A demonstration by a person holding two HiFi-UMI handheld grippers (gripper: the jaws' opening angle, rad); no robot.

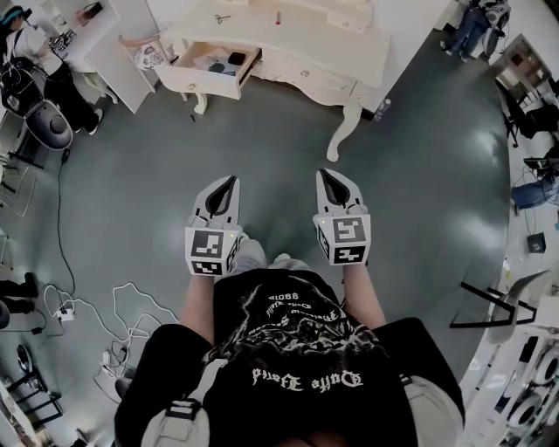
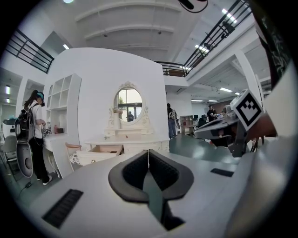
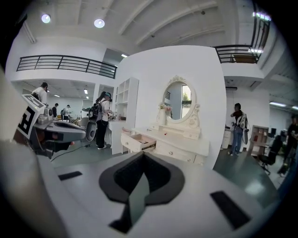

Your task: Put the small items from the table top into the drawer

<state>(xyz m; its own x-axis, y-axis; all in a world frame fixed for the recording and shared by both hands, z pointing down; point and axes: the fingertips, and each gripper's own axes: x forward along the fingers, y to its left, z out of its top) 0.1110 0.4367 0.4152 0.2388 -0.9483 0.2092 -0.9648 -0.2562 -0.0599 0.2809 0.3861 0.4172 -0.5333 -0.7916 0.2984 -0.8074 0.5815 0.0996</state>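
Now, left gripper (image 2: 148, 151): jaws pressed together, empty, held forward for the approach.
Right gripper (image 3: 143, 154): likewise closed on nothing.
Small items (image 1: 278, 16): lying on dressing table (image 1: 323, 44), well apart from both grippers.
Drawer (image 1: 214, 63): pulled open (ready to receive).
Path: open floor (image 1: 279, 131); cables (image 1: 96, 306) off left.

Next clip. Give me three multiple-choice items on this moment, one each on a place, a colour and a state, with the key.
1. In the head view, the open drawer juts from which end of the dressing table?
A. left
B. right
C. middle

2. The dressing table is:
A. black
B. white
C. red

3. The left gripper and right gripper are:
A. both shut, empty
B. both open
C. each holding an item

Key: 1 A, the drawer stands out at the picture's left end. 2 B, top and legs are white. 3 A, each gripper view shows jaws together with nothing between.
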